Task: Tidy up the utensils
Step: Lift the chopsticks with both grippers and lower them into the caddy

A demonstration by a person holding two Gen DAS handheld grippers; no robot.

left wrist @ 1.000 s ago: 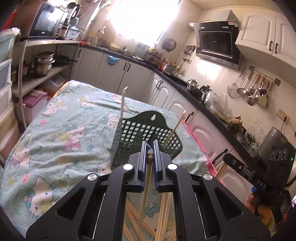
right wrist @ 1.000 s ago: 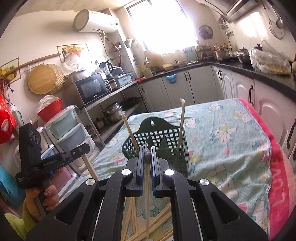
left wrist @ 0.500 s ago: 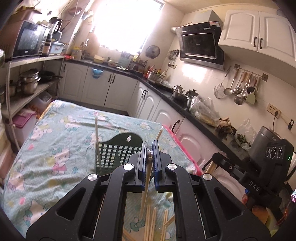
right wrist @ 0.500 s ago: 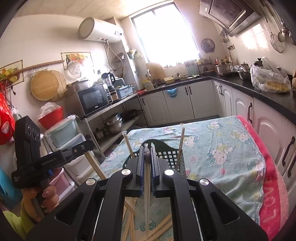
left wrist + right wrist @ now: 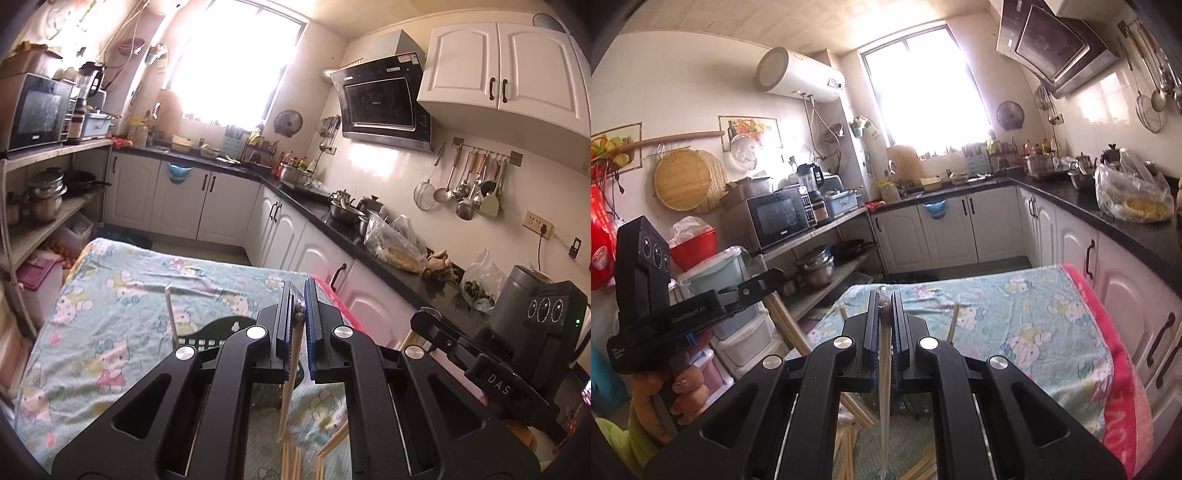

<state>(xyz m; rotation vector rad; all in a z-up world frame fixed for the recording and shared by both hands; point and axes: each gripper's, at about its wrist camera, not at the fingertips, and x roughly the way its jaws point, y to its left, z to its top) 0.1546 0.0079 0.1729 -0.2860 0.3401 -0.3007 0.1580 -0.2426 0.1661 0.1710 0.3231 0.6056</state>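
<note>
Two chopsticks are in my grip, one per tool: my left gripper (image 5: 300, 314) is clamped on a bamboo chopstick (image 5: 290, 384) hanging toward the bottom of the frame, and my right gripper (image 5: 885, 306) is closed on a pale chopstick (image 5: 885, 387). Below centre, the dark green basket (image 5: 225, 326) is mostly hidden behind my left fingers (image 5: 280, 332). Loose chopsticks (image 5: 291, 458) are cut off at the lower edge, on the patterned cloth (image 5: 118, 295).
</note>
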